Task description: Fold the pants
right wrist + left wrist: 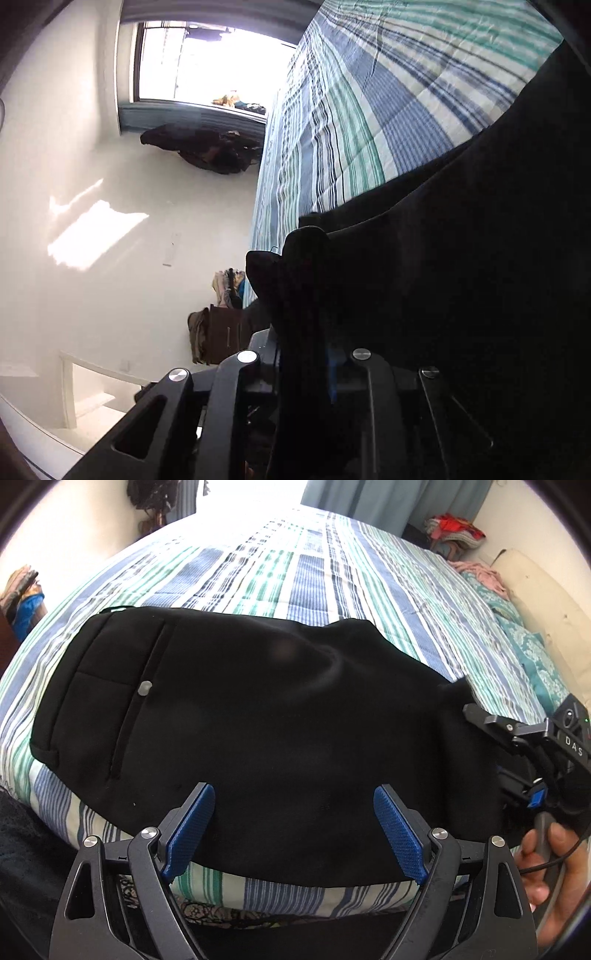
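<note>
Black pants point(258, 716) lie folded on the striped bed point(295, 572), waistband and a back pocket with a grey button at the left. My left gripper point(293, 808) is open and empty, hovering over the near edge of the pants. My right gripper point(480, 716) is at the right end of the pants, turned on its side and shut on a bunch of the black fabric. In the right wrist view the cloth point(303, 295) fills the gap between the jaws of the right gripper point(306, 350), and the pants point(461, 258) spread away to the right.
The bed's near edge point(295, 893) runs just below the pants. Pillows point(528, 646) and a pink cloth point(480, 572) lie at the right side. Clothes piles point(454, 531) stand beyond the bed. A white wall point(92, 184), a window point(207, 62) and a brown cabinet point(221, 332) show in the right wrist view.
</note>
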A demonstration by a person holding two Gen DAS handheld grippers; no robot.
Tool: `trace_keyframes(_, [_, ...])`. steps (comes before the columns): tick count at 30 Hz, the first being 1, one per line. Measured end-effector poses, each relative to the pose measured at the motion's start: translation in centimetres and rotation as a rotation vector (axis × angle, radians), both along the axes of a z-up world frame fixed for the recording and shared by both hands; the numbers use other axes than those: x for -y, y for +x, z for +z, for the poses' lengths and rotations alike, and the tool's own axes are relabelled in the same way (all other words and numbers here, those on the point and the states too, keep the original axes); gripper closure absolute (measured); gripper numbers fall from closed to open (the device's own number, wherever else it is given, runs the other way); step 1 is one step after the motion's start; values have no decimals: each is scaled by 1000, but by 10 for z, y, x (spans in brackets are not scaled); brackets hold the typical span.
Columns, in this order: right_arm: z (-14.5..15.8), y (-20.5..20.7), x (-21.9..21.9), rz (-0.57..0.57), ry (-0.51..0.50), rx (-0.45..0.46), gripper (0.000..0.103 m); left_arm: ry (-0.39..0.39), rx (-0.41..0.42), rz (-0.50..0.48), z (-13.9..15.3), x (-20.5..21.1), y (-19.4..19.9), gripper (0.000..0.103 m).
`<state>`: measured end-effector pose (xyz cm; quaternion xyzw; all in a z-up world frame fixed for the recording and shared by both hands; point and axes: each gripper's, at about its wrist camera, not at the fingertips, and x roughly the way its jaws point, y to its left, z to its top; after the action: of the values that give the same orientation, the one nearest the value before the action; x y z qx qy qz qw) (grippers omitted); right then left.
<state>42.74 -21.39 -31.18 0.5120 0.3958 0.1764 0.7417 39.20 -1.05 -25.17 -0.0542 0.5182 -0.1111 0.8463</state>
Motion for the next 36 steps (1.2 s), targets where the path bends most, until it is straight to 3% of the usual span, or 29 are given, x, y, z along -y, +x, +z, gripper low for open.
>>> trace_keyframes(2, [0, 7, -19, 47, -45, -30, 44, -28, 0, 1, 3, -3, 0, 13])
trace_keyframes(4, [19, -1, -18, 54, -78, 31, 35, -82, 0, 10, 8, -7, 0, 13])
trace_keyframes(6, [48, -22, -2, 30, -149, 122, 19, -132, 3, 7, 14, -5, -2, 13])
trace_keyframes(9, [78, -69, 37, -58, -332, 196, 14, -171, 19, -49, 25, 16, -2, 14])
trace_keyframes(13, [80, -135, 105, -215, -466, 157, 14, -170, 90, -182, 44, 66, -3, 14])
trace_keyframes(15, [78, -151, 140, -289, -442, 124, 14, -159, 111, -243, 45, 95, -2, 14])
trace_keyframes(17, [78, -157, 176, -331, -338, 122, 14, -125, 103, -289, 34, 119, 4, 16])
trace_keyframes(19, [72, -149, 196, -314, -183, 140, 15, -53, 59, -304, 13, 135, 9, 30])
trace_keyframes(21, [49, -134, 200, -267, -51, 100, 24, 26, -4, -302, -12, 141, 13, 34])
trace_keyframes(22, [32, -130, 202, -254, -57, 15, 29, 48, -10, -314, -20, 140, 11, 37])
trace_keyframes(23, [14, -128, 203, -236, -109, -97, 50, 65, 21, -333, -22, 140, 6, 36])
trace_keyframes(24, [-3, -127, 203, -206, -161, -193, 92, 92, 44, -352, -21, 142, 0, 36])
trace_keyframes(25, [-10, -129, 207, -210, -209, -235, 103, 121, 55, -368, -19, 145, -4, 36])
trace_keyframes(27, [-5, -132, 216, -223, -174, -240, 103, 133, 60, -375, -17, 145, -9, 34])
trace_keyframes(29, [26, -127, 217, -226, -275, -197, 94, 112, 54, -360, -17, 142, -9, 33])
trace_keyframes(32, [63, -97, 211, -160, -366, -115, 94, 93, 39, -347, -17, 140, -7, 30])
trace_keyframes(34, [70, -72, 206, -120, -418, -104, 73, 95, 31, -349, -17, 141, -6, 30])
trace_keyframes(35, [67, -61, 204, -117, -450, -111, 44, 94, 29, -350, -17, 142, -5, 30])
trace_keyframes(36, [60, -50, 204, -128, -480, -119, 29, 93, 28, -352, -16, 141, -6, 30])
